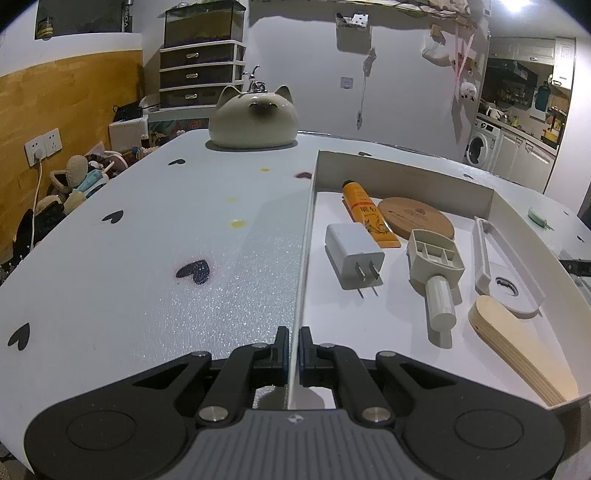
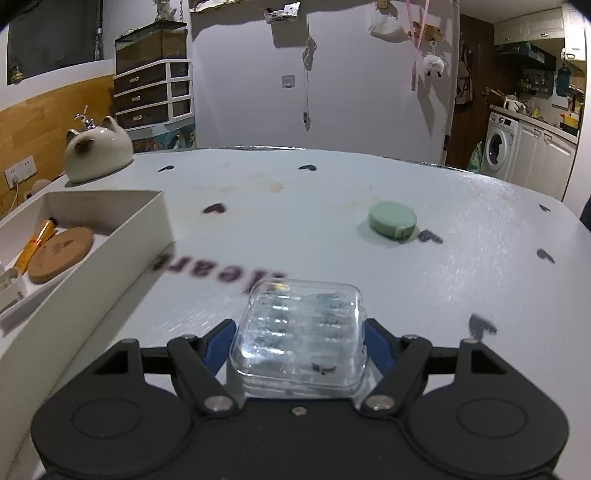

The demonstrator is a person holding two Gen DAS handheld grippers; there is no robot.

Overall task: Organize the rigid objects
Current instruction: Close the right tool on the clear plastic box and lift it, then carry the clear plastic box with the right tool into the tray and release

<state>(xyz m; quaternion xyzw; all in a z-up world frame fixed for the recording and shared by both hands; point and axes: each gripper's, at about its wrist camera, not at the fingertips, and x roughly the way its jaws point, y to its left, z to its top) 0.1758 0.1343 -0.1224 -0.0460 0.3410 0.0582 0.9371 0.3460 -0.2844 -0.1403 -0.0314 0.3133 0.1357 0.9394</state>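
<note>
Only the right tool (image 2: pixel 301 343) view shows its clenched clear case (image 2: pixel 301 343); left tool (image 1: pixel 293 350) pinches the tray wall (image 1: pixel 301 258).

Both views are dim with a cool bluish cast. A bright ceiling light (image 1: pixel 517 7) flares at the left wrist view's top right, and the worktop (image 1: pixel 221 258) sparkles with glare. Fisheye bending curves the edges; corners vignette. The right wrist view is motion-blurred, smearing the printed lettering (image 2: pixel 218 271).

cat-shaped ceramic pot (image 1: pixel 253 119), drawer unit (image 1: pixel 201 75), washing machine (image 2: pixel 496 147)
</note>
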